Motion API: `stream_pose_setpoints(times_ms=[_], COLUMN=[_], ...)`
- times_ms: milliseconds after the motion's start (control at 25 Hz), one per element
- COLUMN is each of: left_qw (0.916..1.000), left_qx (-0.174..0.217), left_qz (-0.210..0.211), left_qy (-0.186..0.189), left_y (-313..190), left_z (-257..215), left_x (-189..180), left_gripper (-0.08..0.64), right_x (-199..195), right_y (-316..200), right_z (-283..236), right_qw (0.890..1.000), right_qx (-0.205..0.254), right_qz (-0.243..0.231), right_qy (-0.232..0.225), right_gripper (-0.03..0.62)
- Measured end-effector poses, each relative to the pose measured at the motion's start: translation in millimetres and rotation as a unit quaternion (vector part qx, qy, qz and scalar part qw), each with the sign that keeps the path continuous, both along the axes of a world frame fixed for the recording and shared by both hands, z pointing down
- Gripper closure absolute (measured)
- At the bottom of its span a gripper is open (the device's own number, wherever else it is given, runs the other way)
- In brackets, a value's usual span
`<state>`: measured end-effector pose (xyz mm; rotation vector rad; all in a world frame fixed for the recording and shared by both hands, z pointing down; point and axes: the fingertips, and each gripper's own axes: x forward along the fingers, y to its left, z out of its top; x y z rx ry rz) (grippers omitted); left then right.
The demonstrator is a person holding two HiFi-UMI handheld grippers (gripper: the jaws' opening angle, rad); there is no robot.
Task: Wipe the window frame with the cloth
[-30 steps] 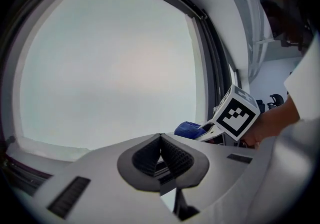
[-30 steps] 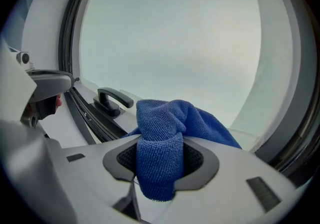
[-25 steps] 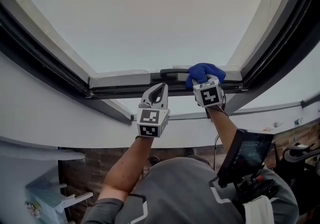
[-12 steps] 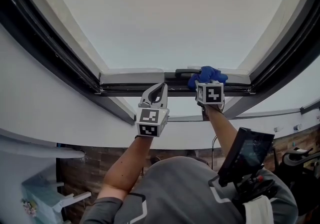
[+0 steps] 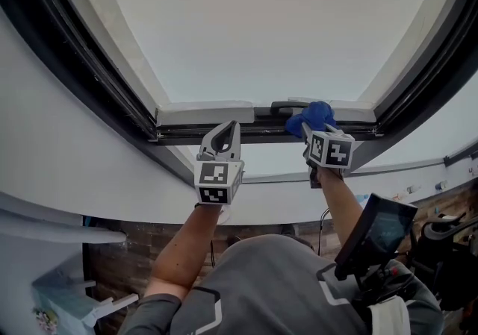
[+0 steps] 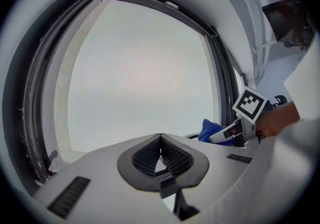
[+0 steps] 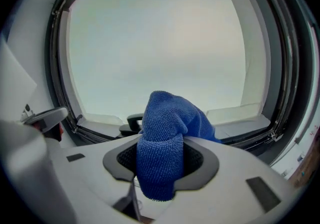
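Holding a blue cloth (image 7: 165,133) up at the bottom rail of the window frame (image 5: 202,133) with the right gripper (image 5: 309,126).

Clamped on the cloth across its middle in the right gripper view, with a bunched wad above the jaws and a short tail hanging below them. From the head view, set right at the dark bottom rail, overlapping a black handle (image 5: 282,107) – cannot tell whether pressing on it or just in front. Raised alongside to the left and slightly lower, the left gripper (image 5: 228,127), closed tip to tip on nothing, with only a small slit lower down between the ribbed pads, and not touching the frame. Beyond the rail, pale blank glass (image 5: 254,27) filling the opening – white wall (image 5: 67,169) around it. Low in the head view, bare forearms (image 5: 187,251) and a gray shirt (image 5: 269,289).
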<state>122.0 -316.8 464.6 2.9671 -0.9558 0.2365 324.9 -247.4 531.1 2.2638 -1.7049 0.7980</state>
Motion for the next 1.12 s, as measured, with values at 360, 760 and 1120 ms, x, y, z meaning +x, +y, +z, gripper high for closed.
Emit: stream_pose_setpoints(times_ms=[360, 760, 1120], left_qw=[0.9998, 0.9990, 0.9925], left_qx=[0.004, -0.015, -0.044], left_qz=[0.010, -0.041, -0.113], left_qy=[0.016, 0.006, -0.014], left_y=[2, -25, -48], left_z=[-5, 6, 24], left_x=[-29, -45, -74], left_gripper=[0.551, 0.551, 0.551], right_x=[-69, -102, -133], right_y=[1, -63, -97], right_z=[-37, -10, 9], right_qw=[0.998, 0.991, 0.980], right_qx=[0.040, 0.014, 0.001], right_qz=[-0.047, -0.132, -0.198], right_qy=[0.020, 0.030, 0.005], right_gripper=[0.420, 0.420, 0.420])
